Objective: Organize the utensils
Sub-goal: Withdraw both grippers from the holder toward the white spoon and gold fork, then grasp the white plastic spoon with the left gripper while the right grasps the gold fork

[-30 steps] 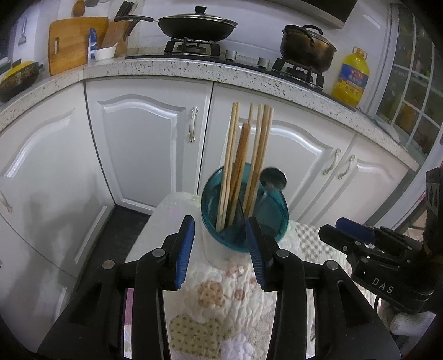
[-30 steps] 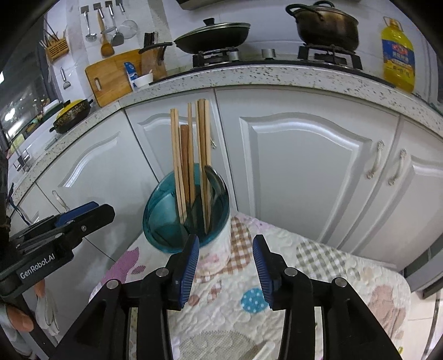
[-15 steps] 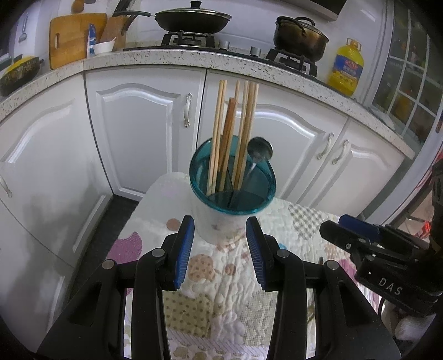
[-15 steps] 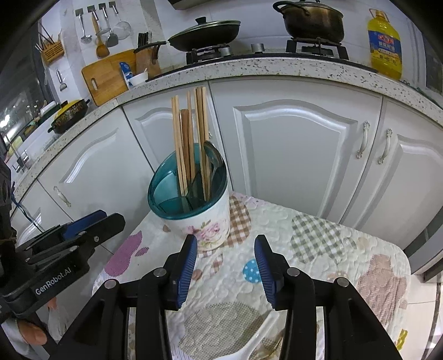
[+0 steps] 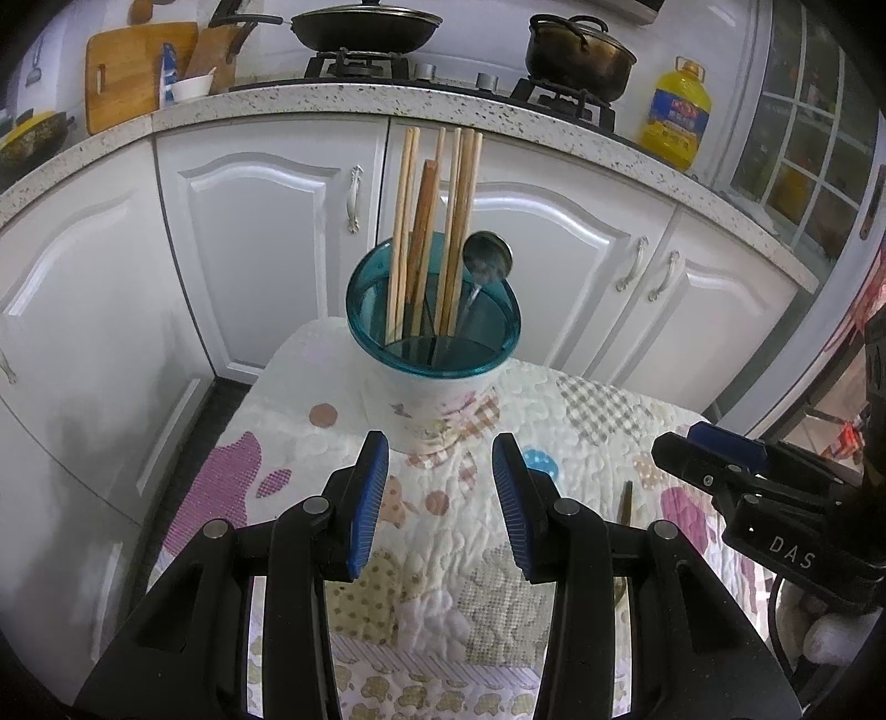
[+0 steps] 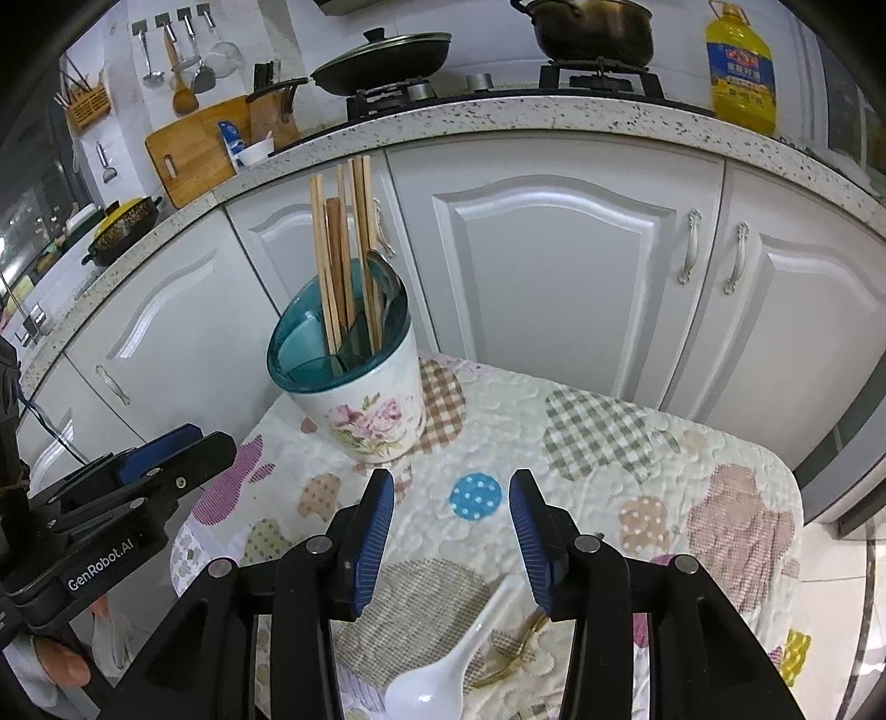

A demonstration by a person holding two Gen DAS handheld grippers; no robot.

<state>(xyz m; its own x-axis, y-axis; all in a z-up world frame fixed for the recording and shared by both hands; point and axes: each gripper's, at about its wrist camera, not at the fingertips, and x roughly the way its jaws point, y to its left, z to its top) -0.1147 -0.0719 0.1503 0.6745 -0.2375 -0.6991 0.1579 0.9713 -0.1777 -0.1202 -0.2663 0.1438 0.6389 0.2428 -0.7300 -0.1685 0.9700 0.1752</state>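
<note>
"DAS" on right tongs [image 5: 714,462], "GenRobot.AI" on left tongs [image 6: 166,459]

A home kitchen: a speckled stone counter [image 5: 288,105] runs over white panelled cabinet doors [image 6: 554,266], a black lidded frying pan [image 5: 360,30] and a dark stockpot [image 5: 578,52] sit on a gas hob, a yellow cooking-oil bottle [image 6: 739,66] and wooden chopping board [image 6: 191,149] stand by, and ladles hang on wall hooks [image 6: 177,61]

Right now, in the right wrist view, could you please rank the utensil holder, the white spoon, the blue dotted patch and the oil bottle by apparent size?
1. Utensil holder.
2. White spoon, partly hidden by the gripper and enlarged by nearness.
3. Oil bottle, far off, so it only looks small.
4. Blue dotted patch.
</note>
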